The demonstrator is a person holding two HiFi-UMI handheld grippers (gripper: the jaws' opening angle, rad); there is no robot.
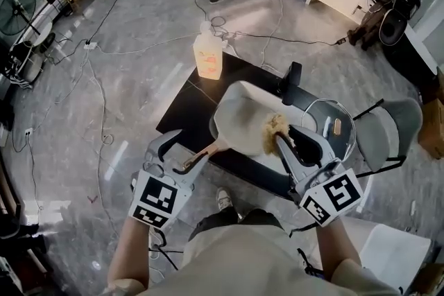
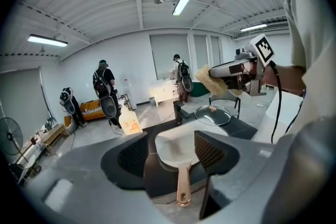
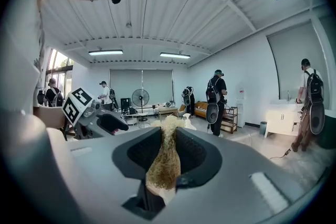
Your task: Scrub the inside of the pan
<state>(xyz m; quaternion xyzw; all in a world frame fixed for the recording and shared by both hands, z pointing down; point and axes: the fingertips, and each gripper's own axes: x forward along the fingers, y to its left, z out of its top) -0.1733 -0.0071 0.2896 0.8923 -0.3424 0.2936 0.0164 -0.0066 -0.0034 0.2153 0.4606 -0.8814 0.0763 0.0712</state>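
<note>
— What's hard to make out?
— In the head view, the right gripper [image 1: 281, 143] and its tan fibrous scrubber [image 1: 275, 128] cover the near right rim of the shallow cream-coloured pan [image 1: 239, 120]. I can't tell whether the fibres touch it.
— And the grips?
— The right gripper's jaws are clamped on the shaggy bundle. The left gripper [image 2: 170, 152] stands wide, its ribbed pads clear of the smooth copper-pink handle [image 2: 184, 186] between them.
— What's around?
— The pan sits on a matte black table [image 1: 182, 111], with a domed glass lid [image 1: 326, 123] beside it. A translucent jug of orange liquid [image 1: 207, 57] stands at the far corner, and a grey chair [image 1: 388, 127] is to the right.
</note>
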